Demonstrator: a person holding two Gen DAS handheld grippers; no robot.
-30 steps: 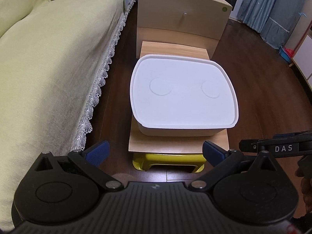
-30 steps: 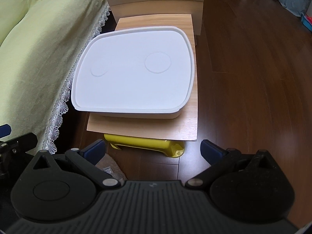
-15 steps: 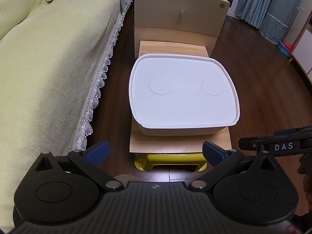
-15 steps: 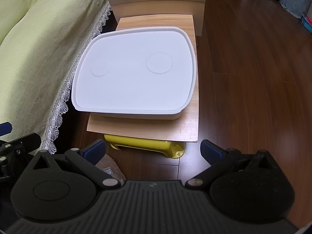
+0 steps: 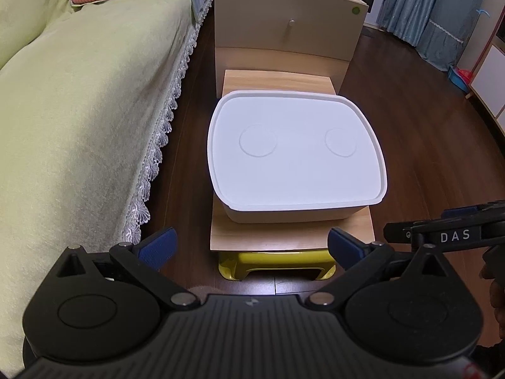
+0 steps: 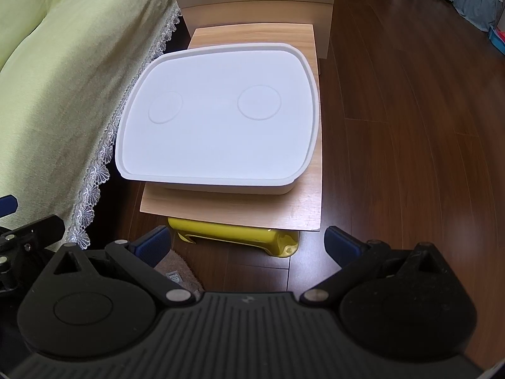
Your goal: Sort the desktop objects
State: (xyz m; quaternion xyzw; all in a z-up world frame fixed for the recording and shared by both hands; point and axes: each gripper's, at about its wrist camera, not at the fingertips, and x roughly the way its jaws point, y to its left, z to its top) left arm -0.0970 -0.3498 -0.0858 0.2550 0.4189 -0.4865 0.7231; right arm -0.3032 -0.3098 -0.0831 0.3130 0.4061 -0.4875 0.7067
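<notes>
The white plastic storage box with a flat lid [image 5: 296, 154] is sitting on a small light wooden table [image 5: 290, 237], which is resting on a yellow plastic stool [image 5: 277, 262]. No loose desktop objects are showing anywhere, so I judge the box itself, or its lid, is the thing the coming move turns on.

The box is lying straight ahead of both grippers, on the far side of them and lower, well apart from the jaws. Its long axis is running left to right across both views, so its near long edge is facing the jaws. The left gripper [image 5: 252, 246] is looking at the box almost centred between its blue fingertips [image 5: 157, 246]. The right gripper [image 6: 246, 246] is seeing the box shifted a little to its left side. Neither one is clearly nearer; the two are standing side by side, with part of the right gripper showing at the right edge of the left view.

Both pairs of jaws are standing wide and are holding nothing.

A yellow-green sofa cover with white lace trim [image 5: 79, 110] is lying just beside the table on the left, and a pale wooden cabinet [image 5: 284, 22] is standing at the far end.
</notes>
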